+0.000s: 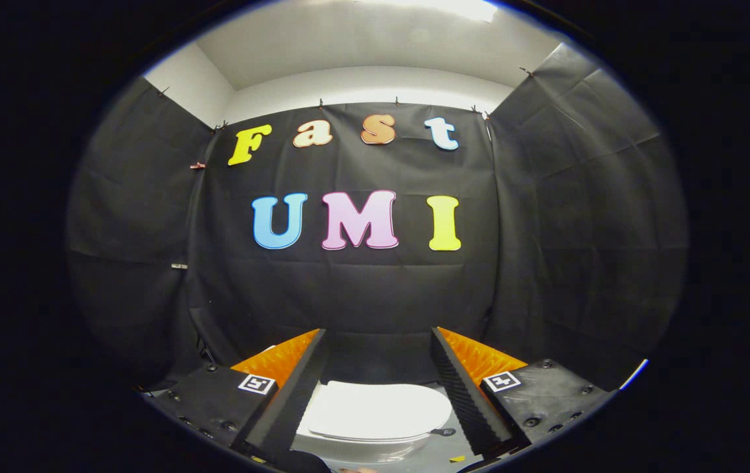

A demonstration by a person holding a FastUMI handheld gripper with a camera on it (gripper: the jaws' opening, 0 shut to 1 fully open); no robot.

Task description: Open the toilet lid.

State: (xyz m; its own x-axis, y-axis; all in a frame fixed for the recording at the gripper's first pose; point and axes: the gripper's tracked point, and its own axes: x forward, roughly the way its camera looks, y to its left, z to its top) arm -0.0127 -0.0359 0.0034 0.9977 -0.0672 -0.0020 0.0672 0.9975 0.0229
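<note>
A white toilet sits low ahead, its lid [375, 408] lying flat and closed over the bowl [362, 450]. My gripper [378, 338] hovers above and short of it, with the lid showing in the gap between the two fingers. The fingers [296, 387] are black with orange backing and stand wide apart, holding nothing. No part of the gripper touches the toilet.
Black cloth walls close in the booth behind and on both sides of the toilet. A grey floor [444, 453] shows around the bowl, with a small dark mark just right of the lid. White wall and ceiling lie above the cloth.
</note>
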